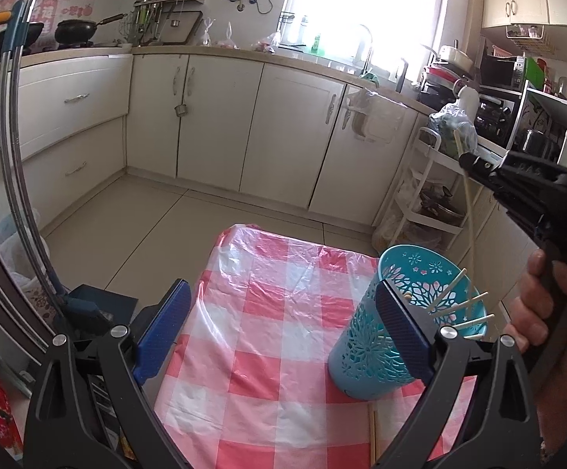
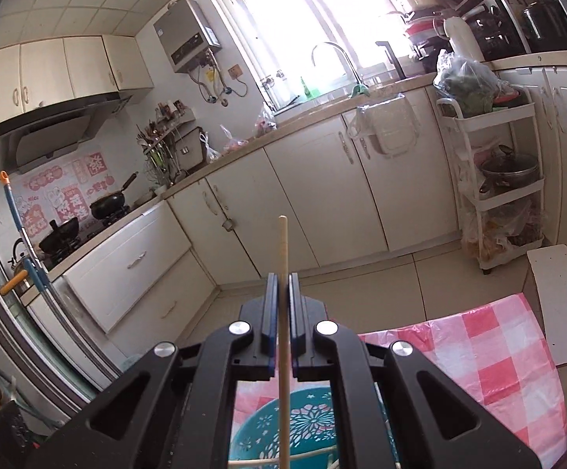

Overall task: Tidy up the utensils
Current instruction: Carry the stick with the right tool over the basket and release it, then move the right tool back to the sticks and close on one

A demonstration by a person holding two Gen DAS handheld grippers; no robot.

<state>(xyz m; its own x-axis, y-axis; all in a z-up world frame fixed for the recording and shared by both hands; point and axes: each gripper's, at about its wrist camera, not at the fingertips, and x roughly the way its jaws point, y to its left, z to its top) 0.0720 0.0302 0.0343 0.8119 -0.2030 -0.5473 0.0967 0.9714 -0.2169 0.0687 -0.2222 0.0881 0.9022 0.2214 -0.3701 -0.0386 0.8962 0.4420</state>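
Writing: pink wall stickers (image 2: 64, 195) at the left of the right wrist view are carrying Chinese characters, too small to read.
Left tongs (image 1: 279, 332): jaws are standing wide open, holding nothing; the right blue pad is lying just beside the holder's rim.
Right tongs (image 2: 282, 312): jaws are closing almost fully on one chopstick (image 2: 282, 258), which is standing upright above the holder.
Holder (image 1: 377, 336): the teal cup is sitting near the right edge of the checked tablecloth (image 1: 268, 312), with several chopsticks leaning inside.
Open room: the left half of the cloth is lying free.
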